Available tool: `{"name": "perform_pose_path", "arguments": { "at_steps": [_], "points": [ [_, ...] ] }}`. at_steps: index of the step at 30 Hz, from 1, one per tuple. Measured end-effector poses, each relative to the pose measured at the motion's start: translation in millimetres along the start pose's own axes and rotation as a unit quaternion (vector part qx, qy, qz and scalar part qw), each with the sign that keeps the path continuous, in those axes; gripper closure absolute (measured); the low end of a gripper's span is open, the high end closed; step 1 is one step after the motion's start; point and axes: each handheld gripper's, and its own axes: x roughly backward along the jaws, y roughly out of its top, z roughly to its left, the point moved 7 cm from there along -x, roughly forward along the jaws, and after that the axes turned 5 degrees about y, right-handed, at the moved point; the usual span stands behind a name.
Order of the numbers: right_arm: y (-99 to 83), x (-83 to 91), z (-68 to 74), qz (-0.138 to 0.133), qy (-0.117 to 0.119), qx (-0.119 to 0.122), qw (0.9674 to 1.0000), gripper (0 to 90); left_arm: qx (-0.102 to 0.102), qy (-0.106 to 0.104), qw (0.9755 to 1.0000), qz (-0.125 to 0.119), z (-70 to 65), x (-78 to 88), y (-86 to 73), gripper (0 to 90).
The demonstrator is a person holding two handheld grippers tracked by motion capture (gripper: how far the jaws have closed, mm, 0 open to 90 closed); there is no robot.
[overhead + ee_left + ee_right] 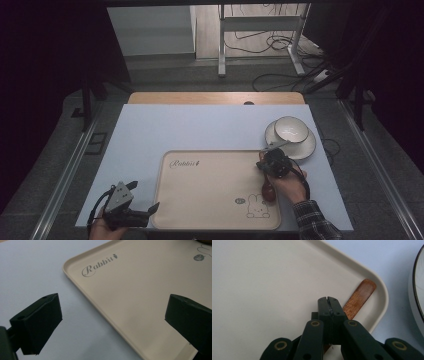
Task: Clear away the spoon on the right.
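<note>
A beige tray (210, 185) printed with "Rabbit" and a bunny lies at the front of the table. In it, along the right edge, rests a wooden spoon (268, 192). Its flat handle (362, 293) points into the tray's far right corner. My right gripper (328, 300) hovers just over that handle with its jaws pressed together and nothing between them; the spoon runs underneath. In the high view this right gripper (272, 156) is over the tray's right edge. My left gripper (144, 196) is open at the tray's front left corner. Its jaws (112, 315) straddle the tray rim (100, 308).
A white bowl (290, 129) sits on a white plate (305, 147) just beyond the tray's far right corner, close to my right gripper. The plate's rim (419, 290) shows at the right. The pale blue table top (200, 125) stretches out behind the tray.
</note>
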Motion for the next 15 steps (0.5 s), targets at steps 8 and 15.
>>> {"name": "perform_pose_path", "arguments": {
  "at_steps": [8, 15],
  "points": [
    [5.0, 8.3, 7.7, -0.024, 0.008, 0.010, 0.9996, 87.4, 0.000, 0.000, 1.0000, 0.000, 0.0, -0.1, 0.0, 0.7],
    [7.7, 17.7, 15.1, -0.044, 0.011, 0.024, 0.9987, 79.4, 0.003, 0.000, 1.0000, -0.001, 0.6, 0.1, 0.0, 0.7]
  ]
}}
